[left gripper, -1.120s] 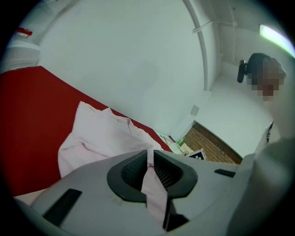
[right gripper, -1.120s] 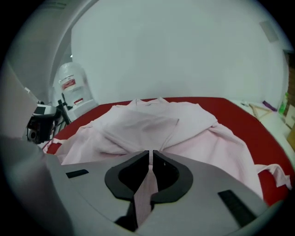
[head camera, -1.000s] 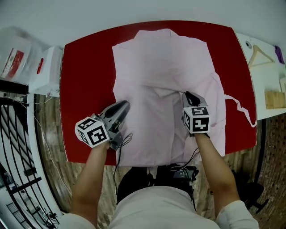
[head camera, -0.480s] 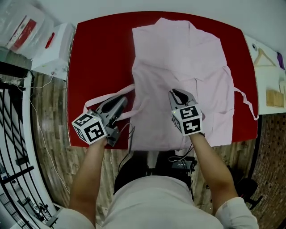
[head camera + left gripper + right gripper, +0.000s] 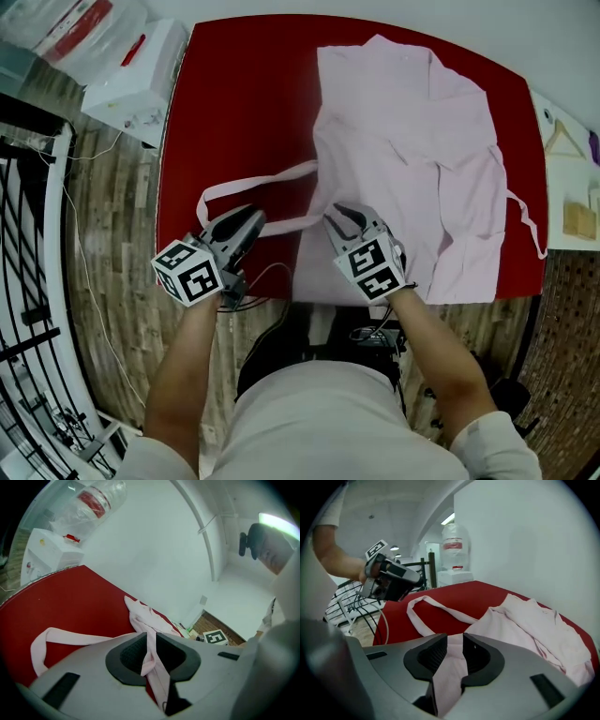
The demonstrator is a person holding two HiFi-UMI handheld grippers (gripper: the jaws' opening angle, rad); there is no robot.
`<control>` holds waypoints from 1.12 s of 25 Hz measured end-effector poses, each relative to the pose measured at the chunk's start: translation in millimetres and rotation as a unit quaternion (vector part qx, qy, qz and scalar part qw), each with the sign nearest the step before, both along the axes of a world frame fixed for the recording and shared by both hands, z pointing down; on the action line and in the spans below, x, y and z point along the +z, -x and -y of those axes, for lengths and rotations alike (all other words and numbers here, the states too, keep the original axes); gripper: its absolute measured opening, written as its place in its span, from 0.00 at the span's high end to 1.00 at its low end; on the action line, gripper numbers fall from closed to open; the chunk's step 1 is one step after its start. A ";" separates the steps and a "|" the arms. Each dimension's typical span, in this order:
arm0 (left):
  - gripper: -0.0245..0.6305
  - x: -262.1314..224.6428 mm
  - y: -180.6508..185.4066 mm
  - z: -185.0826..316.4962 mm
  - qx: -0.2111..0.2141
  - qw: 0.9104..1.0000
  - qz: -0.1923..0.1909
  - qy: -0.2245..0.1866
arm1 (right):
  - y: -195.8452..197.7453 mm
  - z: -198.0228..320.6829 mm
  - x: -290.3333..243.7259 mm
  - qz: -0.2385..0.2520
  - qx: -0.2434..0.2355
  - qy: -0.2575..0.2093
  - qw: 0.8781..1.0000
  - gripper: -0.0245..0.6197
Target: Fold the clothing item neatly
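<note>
- The left gripper (image 5: 251, 217) (image 5: 150, 645) has its jaws nearly together, clamped on the tie strap (image 5: 262, 176) (image 5: 75, 637) of the pink garment (image 5: 412, 159).
- In the left gripper view the strap runs as a thin, bunched band straight through the narrow gap. It touches both pads and hangs out below the jaws.
- Ahead of the left jaws the strap runs on to the crumpled edge of the garment (image 5: 140, 616). A second length of it loops off to the left of the jaws, flat on the red table (image 5: 234, 94) (image 5: 70, 597).
- The right gripper (image 5: 339, 211) (image 5: 452, 654) has its jaws a little apart, clearly wider than the left pair, and they have just been opening.
- A flat fold of the garment's near edge lies in that gap from pad to pad and trails out beneath. It looks slack rather than squeezed.
- Beyond and to the right of the right jaws the rest of the garment (image 5: 525, 620) is spread on the table, rumpled. The strap loop (image 5: 436, 604) lies ahead and to their left.
- Seen from above, both grippers sit at the table's near edge, side by side, with the strap loop just beyond the left jaws.
</note>
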State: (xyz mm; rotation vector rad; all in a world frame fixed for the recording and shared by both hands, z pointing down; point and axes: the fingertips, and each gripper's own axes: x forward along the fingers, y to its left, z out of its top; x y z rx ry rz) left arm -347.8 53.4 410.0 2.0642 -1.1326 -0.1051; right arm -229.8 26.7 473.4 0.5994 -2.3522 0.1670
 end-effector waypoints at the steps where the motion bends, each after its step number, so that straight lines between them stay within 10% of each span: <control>1: 0.90 2.4 6.0 -5.0 -0.004 1.000 0.000 0.003 | 6.5 -5.5 1.8 -0.008 -0.017 -0.007 1.000 0.83; 8: 0.90 21.9 40.5 -35.0 -0.023 0.999 0.007 0.023 | 33.6 -37.3 20.4 -0.090 -0.145 -0.079 0.982 0.76; 13: 0.84 40.9 58.5 -50.9 -0.016 0.996 0.081 0.032 | 43.2 -47.5 37.5 -0.149 -0.194 -0.115 0.963 0.76; 28: 0.72 87.1 80.4 -73.4 0.050 0.966 0.254 0.028 | 58.8 -30.9 26.6 -0.169 -0.144 -0.123 0.967 0.92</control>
